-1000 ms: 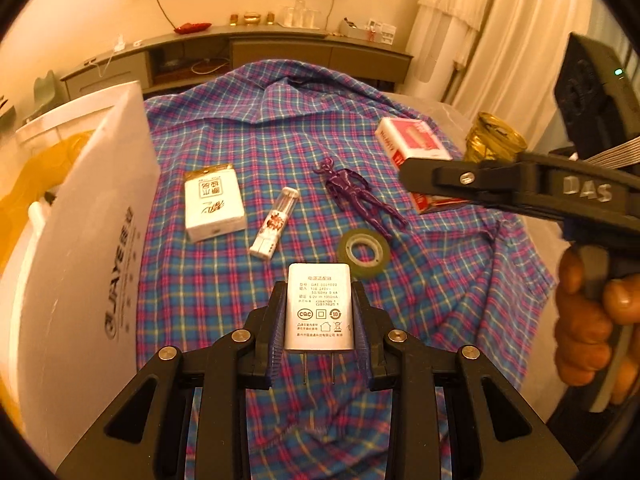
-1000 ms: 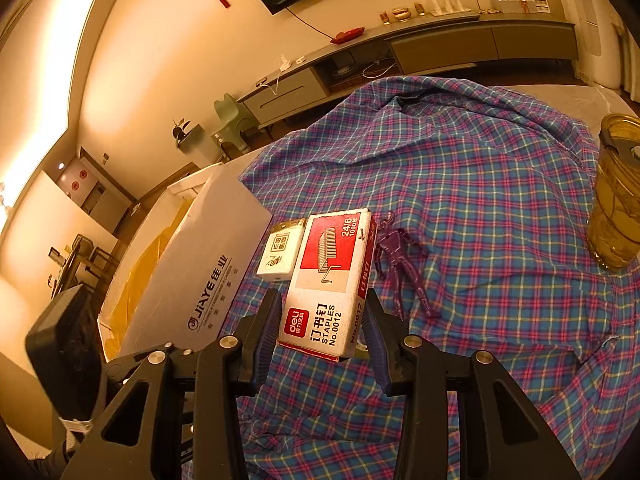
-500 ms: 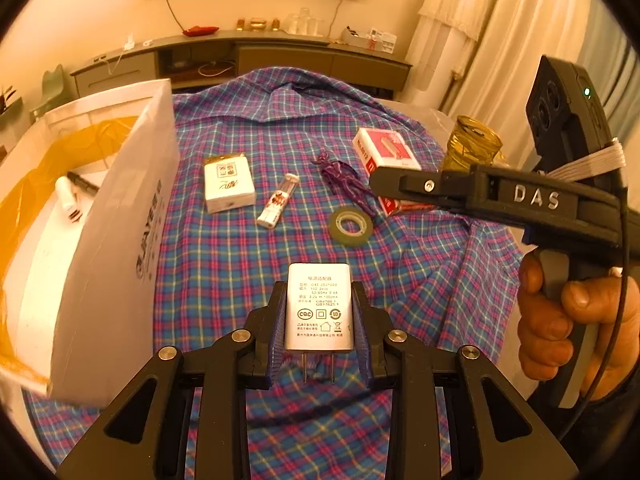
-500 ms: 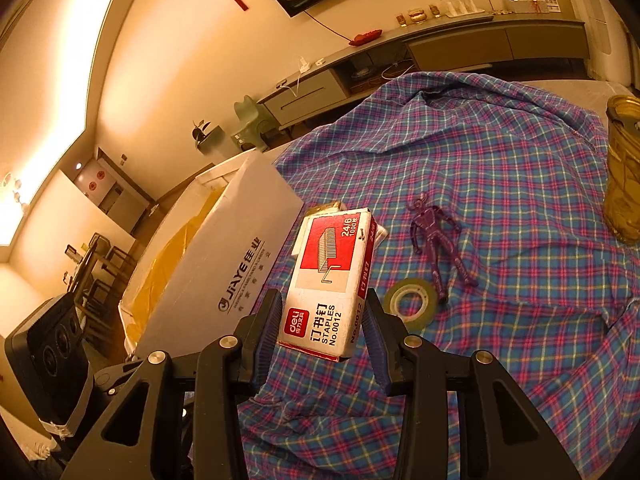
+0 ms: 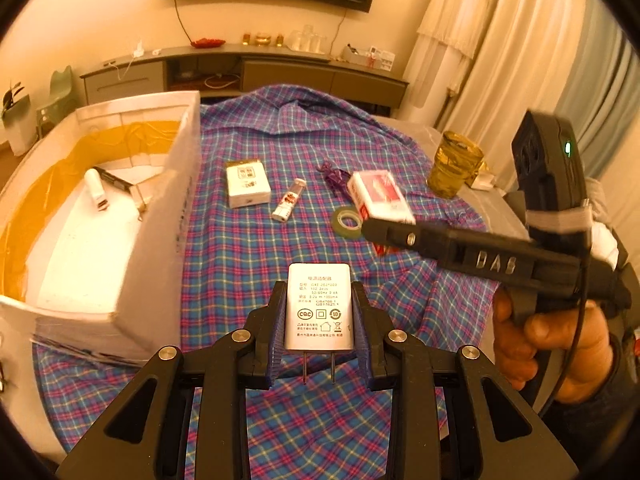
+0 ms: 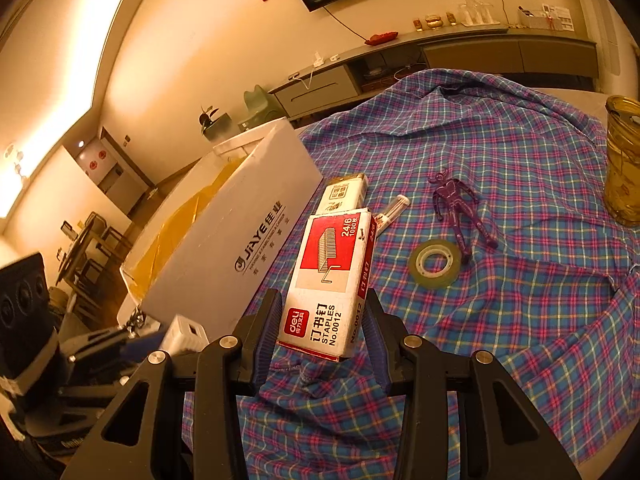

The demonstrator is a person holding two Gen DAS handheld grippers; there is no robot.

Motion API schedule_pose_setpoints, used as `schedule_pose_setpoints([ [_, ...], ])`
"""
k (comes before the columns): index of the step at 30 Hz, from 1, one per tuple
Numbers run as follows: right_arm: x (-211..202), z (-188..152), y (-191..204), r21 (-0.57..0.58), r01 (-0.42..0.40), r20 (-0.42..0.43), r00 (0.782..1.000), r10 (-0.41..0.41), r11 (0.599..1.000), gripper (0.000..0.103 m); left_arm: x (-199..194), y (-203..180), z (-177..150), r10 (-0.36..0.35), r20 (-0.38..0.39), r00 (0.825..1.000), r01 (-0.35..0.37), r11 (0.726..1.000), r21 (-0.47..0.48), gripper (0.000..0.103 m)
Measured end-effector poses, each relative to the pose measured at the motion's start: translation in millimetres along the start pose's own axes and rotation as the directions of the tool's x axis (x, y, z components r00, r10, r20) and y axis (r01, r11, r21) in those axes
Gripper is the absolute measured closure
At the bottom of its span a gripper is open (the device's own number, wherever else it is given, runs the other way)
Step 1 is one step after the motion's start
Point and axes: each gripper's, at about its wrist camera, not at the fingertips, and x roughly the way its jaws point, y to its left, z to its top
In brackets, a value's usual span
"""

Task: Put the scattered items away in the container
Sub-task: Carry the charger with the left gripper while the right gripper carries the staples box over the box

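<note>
Both loads have risen; we now see into the white box (image 5: 120,240) at 9 o'clock. Left gripper (image 5: 320,330) clamps the power adapter (image 5: 319,304); right gripper (image 6: 320,330) clamps the staples box (image 6: 332,280), both above the plaid cloth (image 5: 280,248).

Left gripper (image 5: 319,334): matte black plastic, two angular fingers with triangular cut-outs, silver round screws, ribbed blue pads (image 5: 275,338).
Right gripper (image 6: 321,338): same build; side embossed "DAS", black box with green light, thin black cable.
Right hand (image 5: 548,350): bare skin, dark sleeve cuff.
</note>
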Motion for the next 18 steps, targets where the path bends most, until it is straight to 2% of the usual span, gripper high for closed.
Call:
schedule_pose_setpoints([
  [7,1.8,-17.4,27.6,-0.045,0.002,-0.019,1.000,-0.003,0.999,0.061,-24.1,21.8,-5.3,-0.026,0.035,0.999,0.027,0.999,-0.044,0.072],
  [18,11.6,-21.1,73.7,-0.085,-0.052,-0.052,0.997,0.048,0.995,0.061,-56.6,56.1,-3.6,-0.039,0.109,0.993,0.051,0.993,-0.111,0.072],
])
